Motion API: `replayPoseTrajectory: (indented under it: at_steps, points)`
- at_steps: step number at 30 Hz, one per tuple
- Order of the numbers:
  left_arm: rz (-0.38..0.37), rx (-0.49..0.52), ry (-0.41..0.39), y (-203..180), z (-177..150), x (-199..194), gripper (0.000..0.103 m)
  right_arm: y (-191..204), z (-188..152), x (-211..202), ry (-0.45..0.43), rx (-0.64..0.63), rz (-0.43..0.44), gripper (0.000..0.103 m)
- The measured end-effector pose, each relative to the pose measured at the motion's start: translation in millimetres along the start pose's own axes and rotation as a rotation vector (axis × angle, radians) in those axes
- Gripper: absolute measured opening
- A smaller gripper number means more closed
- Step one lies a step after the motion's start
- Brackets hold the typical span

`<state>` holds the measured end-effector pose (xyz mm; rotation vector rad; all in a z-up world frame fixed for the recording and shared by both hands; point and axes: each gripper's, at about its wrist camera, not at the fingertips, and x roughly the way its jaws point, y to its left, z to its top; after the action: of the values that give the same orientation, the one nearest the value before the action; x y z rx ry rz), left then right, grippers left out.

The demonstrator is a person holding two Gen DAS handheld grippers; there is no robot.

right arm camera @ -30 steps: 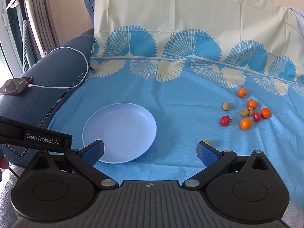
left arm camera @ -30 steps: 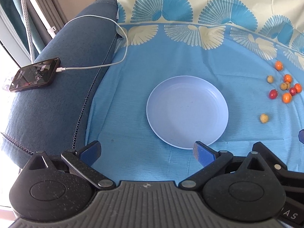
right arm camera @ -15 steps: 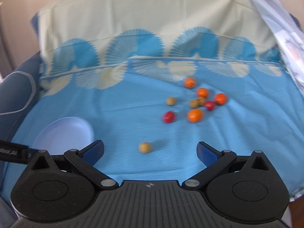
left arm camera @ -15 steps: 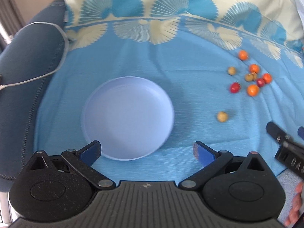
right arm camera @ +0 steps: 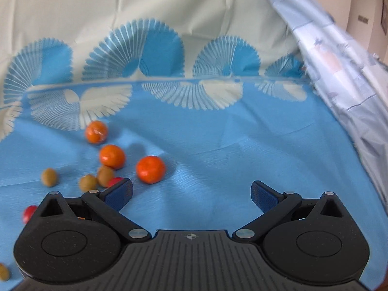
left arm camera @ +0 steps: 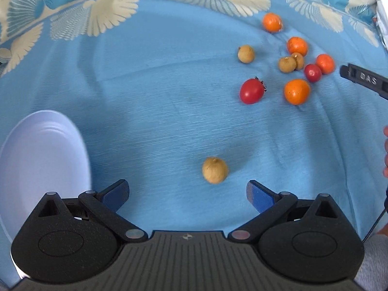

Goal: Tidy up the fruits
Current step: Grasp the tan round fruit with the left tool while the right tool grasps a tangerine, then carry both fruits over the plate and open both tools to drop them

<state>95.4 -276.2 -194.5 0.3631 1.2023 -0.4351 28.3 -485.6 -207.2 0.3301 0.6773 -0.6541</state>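
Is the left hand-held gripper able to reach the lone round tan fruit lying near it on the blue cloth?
Probably yes. The left hand-held gripper is open, and the lone round tan fruit lies just ahead of its fingertips on the blue cloth, with nothing between.

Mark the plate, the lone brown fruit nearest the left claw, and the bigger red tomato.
plate point(left arm camera: 41, 160): left wrist view, bare inner surface.
lone brown fruit point(left arm camera: 214, 170): left wrist view, centre.
bigger red tomato point(left arm camera: 251, 91): left wrist view, middle of skin.

A: How are your grippers set?
B: Your left gripper point(left arm camera: 188, 190) has its blue-padded fingers spread wide, gripping nothing.
A: And the other?
B: Your right gripper point(right arm camera: 191, 191) is likewise spread and unloaded; its black tip point(left arm camera: 362, 78) shows at the left view's right edge.
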Motion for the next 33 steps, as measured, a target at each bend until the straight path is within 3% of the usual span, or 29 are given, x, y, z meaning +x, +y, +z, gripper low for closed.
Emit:
replayPoseTrajectory:
  at_steps: [5,7,10,11,12,13,14,15,16,17,18,20,27,33]
  points:
    - [0.027,0.008,0.055,-5,8,29,0.103,9,3,53,0.077,-0.025,0.086,0.102]
    - [0.016,-0.007,0.061,-3,10,34,0.103,13,4,58,0.009,-0.027,0.094,0.102]
    - [0.025,0.008,0.075,-7,14,32,0.1,14,10,72,-0.003,-0.027,0.105,0.101]
    - [0.023,0.015,0.062,-8,15,31,0.087,13,12,74,0.003,-0.021,0.104,0.096]
    - [0.001,0.018,0.049,-7,14,27,0.08,11,13,75,0.009,-0.012,0.103,0.081]
    - [-0.013,0.017,0.043,-8,13,23,0.062,9,13,75,0.02,-0.003,0.111,0.076]
    - [-0.021,0.018,0.033,-9,13,20,0.037,7,13,75,0.036,0.019,0.138,0.071]
    - [-0.031,0.026,0.027,-10,13,18,0.027,5,12,73,0.043,0.03,0.148,0.063]
    - [-0.031,0.024,0.031,-10,13,14,0.027,8,10,71,0.048,0.01,0.15,0.056]
    - [-0.031,0.014,0.029,-10,13,11,0.027,12,8,68,0.049,-0.031,0.159,0.04]
    - [-0.038,0.01,0.019,-9,12,7,0.027,16,7,64,0.043,-0.071,0.15,0.038]
    - [-0.037,0.006,-0.007,-7,10,-6,0.027,20,7,54,0.019,-0.111,0.128,0.038]
    - [-0.034,-0.03,-0.117,15,3,-73,0.027,-18,20,-14,-0.106,0.008,0.035,0.038]
    - [-0.02,-0.088,-0.192,51,-26,-136,0.027,-23,5,-111,-0.172,0.022,0.113,0.038]
